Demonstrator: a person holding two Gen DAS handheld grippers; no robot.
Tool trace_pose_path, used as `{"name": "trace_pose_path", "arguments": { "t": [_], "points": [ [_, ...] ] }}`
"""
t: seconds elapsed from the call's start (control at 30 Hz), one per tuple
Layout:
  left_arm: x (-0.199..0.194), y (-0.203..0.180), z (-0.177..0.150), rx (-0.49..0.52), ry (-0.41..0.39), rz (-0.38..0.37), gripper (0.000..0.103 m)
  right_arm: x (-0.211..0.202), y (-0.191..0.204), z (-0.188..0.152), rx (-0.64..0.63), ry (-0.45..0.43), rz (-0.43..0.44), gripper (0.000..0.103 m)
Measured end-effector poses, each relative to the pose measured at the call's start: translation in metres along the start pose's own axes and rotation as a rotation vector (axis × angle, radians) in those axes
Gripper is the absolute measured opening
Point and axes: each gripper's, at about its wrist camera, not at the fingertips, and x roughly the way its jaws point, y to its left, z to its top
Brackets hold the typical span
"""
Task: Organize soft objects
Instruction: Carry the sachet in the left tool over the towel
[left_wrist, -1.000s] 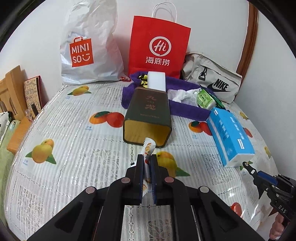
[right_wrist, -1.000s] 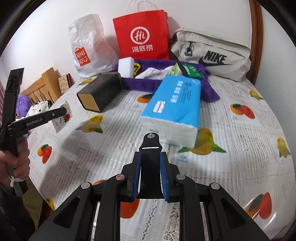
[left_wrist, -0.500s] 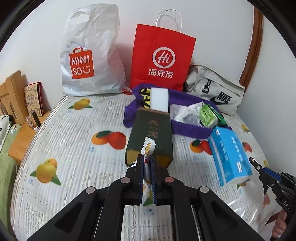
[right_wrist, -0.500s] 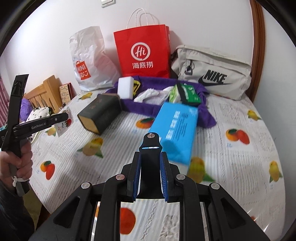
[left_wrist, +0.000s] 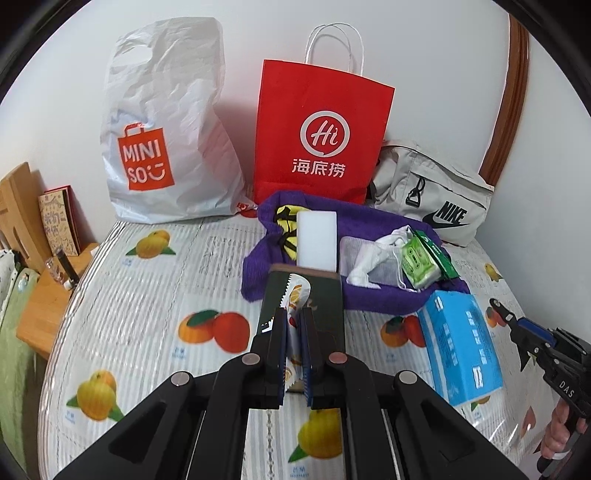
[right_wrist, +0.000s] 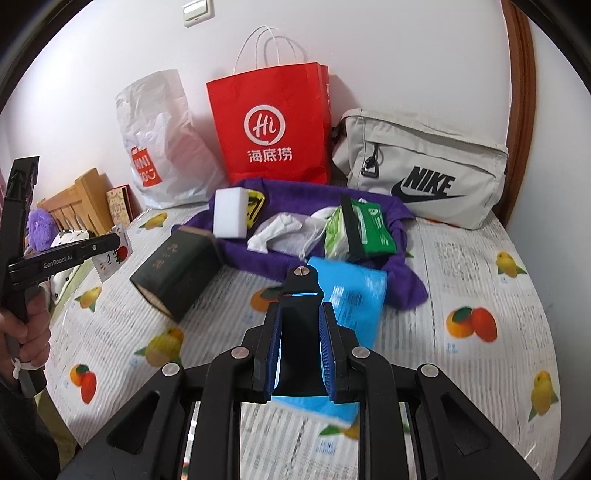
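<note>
The left hand-held gripper (left_wrist: 293, 332) is clamped on a small serrated-edge snack sachet (left_wrist: 295, 295) printed with fruit, whose top sticks up above the blue pads; the right wrist view shows the same sachet held in the air off the left edge of the counter (right_wrist: 480, 369). The right hand-held gripper (right_wrist: 300, 332) has its jaws drawn close around a black strap-like piece (right_wrist: 300, 288) with a slot and a small stud at its tip, which stands up between the blue pads. The counter carries a clear-covered cloth printed with oranges and lemons. Just beyond the right gripper lies a blue pack of tissues (right_wrist: 351, 295), lengthwise and partly hidden by the jaws. To its left a dark green tin box (right_wrist: 173, 273) lies on its side. Behind both spreads a purple towel (right_wrist: 402, 273), and on it rest a white sponge block (right_wrist: 231, 212), a yellow-and-black item (right_wrist: 256, 203) partly under the sponge, a white drawstring pouch (right_wrist: 284, 232) and a green pack of wipes (right_wrist: 354, 229). Farthest back, against the wall, stand a white Miniso plastic bag (right_wrist: 159, 147), a red Haidilao paper bag (right_wrist: 269, 122) and a beige Nike bag (right_wrist: 424, 170). A person's hand (right_wrist: 26, 332) grips the left gripper's handle at the left edge of the right wrist view.
</note>
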Motion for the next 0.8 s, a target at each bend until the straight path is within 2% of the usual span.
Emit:
{"name": "trace_pose_path", "arguments": {
  "t": [0.4, 0.8],
  "points": [
    [0.028, -0.004, 0.034, 0.011, 0.009, -0.011, 0.007, 0.031, -0.019, 0.04, 0.006, -0.006, -0.011, 0.021],
    [0.074, -0.024, 0.068, 0.031, 0.039, -0.047, 0.007, 0.077, -0.035, 0.075, 0.018, 0.017, 0.009, 0.021]
  ]
}}
